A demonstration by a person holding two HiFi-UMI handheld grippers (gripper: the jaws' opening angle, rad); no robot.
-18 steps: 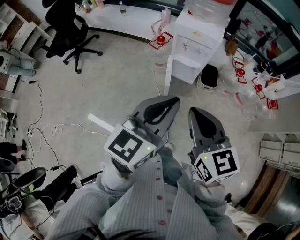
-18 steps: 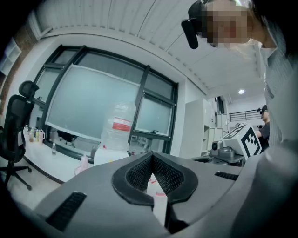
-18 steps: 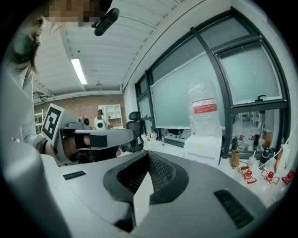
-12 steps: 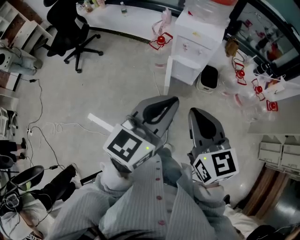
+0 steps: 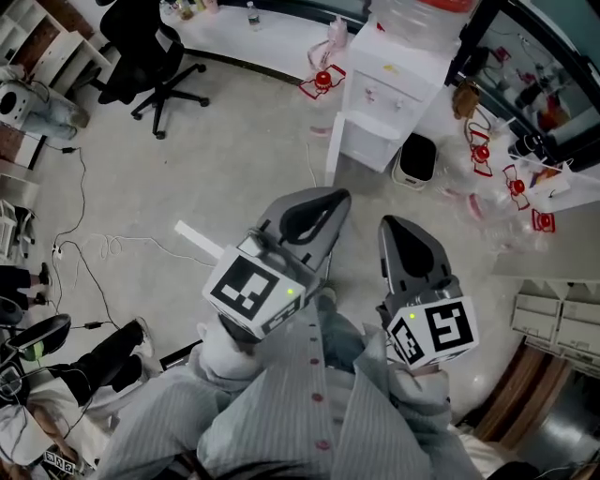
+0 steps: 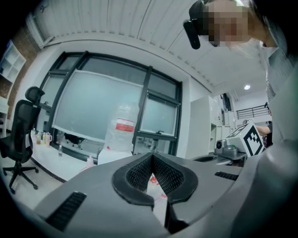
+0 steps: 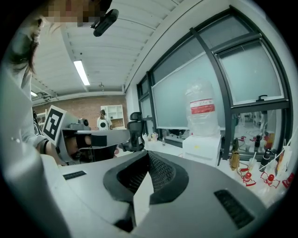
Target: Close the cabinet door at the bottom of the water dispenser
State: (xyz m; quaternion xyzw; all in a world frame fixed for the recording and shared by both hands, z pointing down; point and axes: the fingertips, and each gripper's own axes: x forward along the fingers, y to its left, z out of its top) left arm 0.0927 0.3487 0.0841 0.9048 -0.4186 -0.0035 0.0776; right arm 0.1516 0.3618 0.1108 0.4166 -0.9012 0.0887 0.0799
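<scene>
The white water dispenser [image 5: 398, 80] stands at the top of the head view with a clear bottle [image 5: 412, 11] on it. Its bottom cabinet door [image 5: 333, 150] stands swung out on the left side of the cabinet, seen edge-on. My left gripper [image 5: 337, 197] is shut and empty, held over the floor, short of the door. My right gripper [image 5: 394, 225] hangs beside it, also shut and empty. The left gripper view has the left gripper [image 6: 152, 158] pointing level at the dispenser [image 6: 111, 155]. The right gripper [image 7: 149, 153] faces the dispenser [image 7: 202, 148] from farther off.
A black office chair [image 5: 141, 56] and a long white counter [image 5: 253, 42] lie at the upper left. A small bin [image 5: 415, 157] sits right of the dispenser, with red-and-white items [image 5: 487, 150] beyond. Cables [image 5: 94, 253] and a white strip [image 5: 199, 244] lie on the floor at left.
The head view has drifted slightly, so the room sits a little differently in frame. Both grippers stay shut and keep nearly the same place.
</scene>
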